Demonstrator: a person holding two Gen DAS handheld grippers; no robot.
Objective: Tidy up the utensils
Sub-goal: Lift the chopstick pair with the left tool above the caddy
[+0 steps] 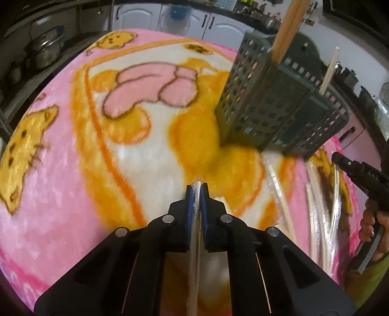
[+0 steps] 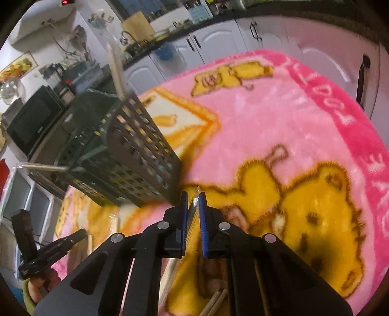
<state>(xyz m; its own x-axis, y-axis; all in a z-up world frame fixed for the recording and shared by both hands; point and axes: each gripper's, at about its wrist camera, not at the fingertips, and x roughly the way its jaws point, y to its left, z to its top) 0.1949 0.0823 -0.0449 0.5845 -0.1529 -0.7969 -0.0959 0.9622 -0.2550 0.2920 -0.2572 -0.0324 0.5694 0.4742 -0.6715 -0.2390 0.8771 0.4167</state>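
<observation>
A grey-green perforated utensil caddy (image 1: 267, 109) (image 2: 126, 150) stands on the pink cartoon blanket (image 1: 73, 170). Wooden chopsticks (image 1: 287, 31) and a clear-wrapped pair (image 1: 329, 70) stick up out of it. My left gripper (image 1: 197, 187) is shut on a clear-wrapped chopstick packet (image 1: 195, 231) just in front of the caddy. My right gripper (image 2: 193, 197) is shut on another clear-wrapped packet (image 2: 194, 206) near the caddy's corner. Each gripper also shows in the other's view, the right gripper (image 1: 340, 160) at the edge and the left gripper (image 2: 80, 234) low on the left.
More clear-wrapped chopsticks (image 1: 282, 206) lie on the blanket right of my left gripper. Bare wooden chopsticks (image 2: 214, 301) lie under my right gripper. White kitchen cabinets (image 1: 218, 21), a steel pot (image 1: 46, 51) and a microwave (image 2: 34, 124) ring the blanket.
</observation>
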